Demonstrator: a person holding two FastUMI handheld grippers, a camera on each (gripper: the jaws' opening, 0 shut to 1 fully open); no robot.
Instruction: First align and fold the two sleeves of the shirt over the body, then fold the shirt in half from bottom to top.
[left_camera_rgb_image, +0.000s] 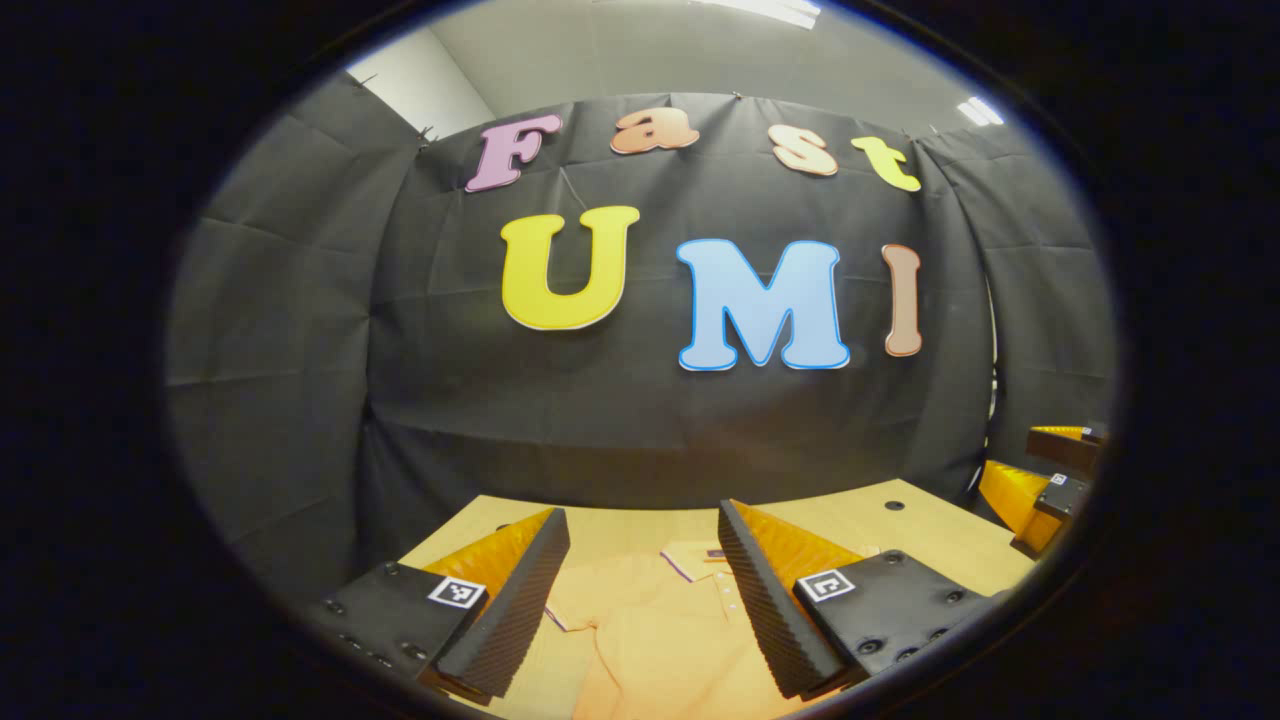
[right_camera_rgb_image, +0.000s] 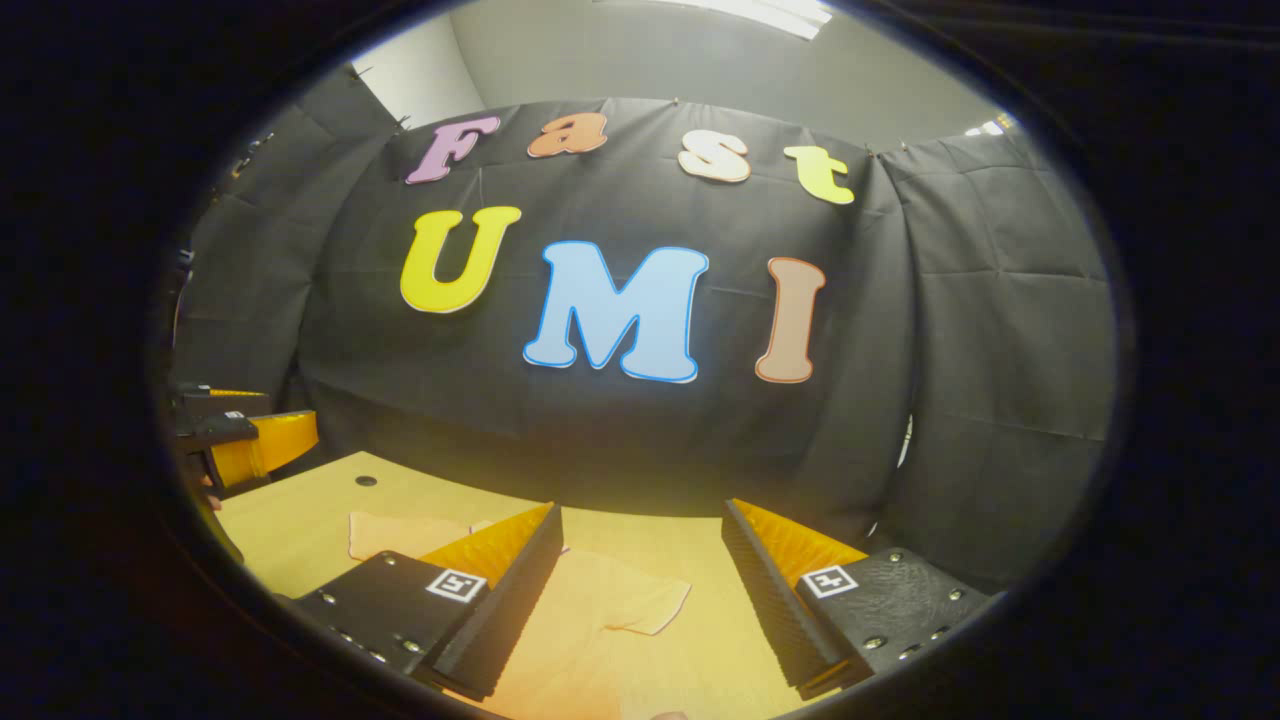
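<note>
A: Status on the shirt (left_camera_rgb_image: 660, 630)?

B: Orange polo, lying flat on the wooden table (left_camera_rgb_image: 900, 525). Left gripper view has its collar (left_camera_rgb_image: 700, 560) and button placket between that gripper's fingers. Shirt looks unfolded so far.

A: Left gripper (left_camera_rgb_image: 640, 560)?

B: Fingers spread wide, nothing held. It hovers above the shirt, roughly over the collar area.

A: Right gripper (right_camera_rgb_image: 640, 555)?

B: Also wide open, nothing in it. It sits above the shirt's sleeve side; right gripper view shows one short sleeve (right_camera_rgb_image: 640, 605) spread out flat between the fingers, cuff pointing away from the shirt body. A second patch of orange cloth (right_camera_rgb_image: 405, 535) lies left of that sleeve. It's probably the collar or shoulder, but fisheye distortion makes it hard to call.

A: Anything in the way?

B: Not on the shirt itself. There's a small dark hole (left_camera_rgb_image: 893, 505) in the table top beyond the shirt, toward the booth wall. Black cloth wall (left_camera_rgb_image: 640, 420) stands right behind the table's far edge. The other gripper shows at the rim of each view, beside the shirt and off the cloth.
</note>
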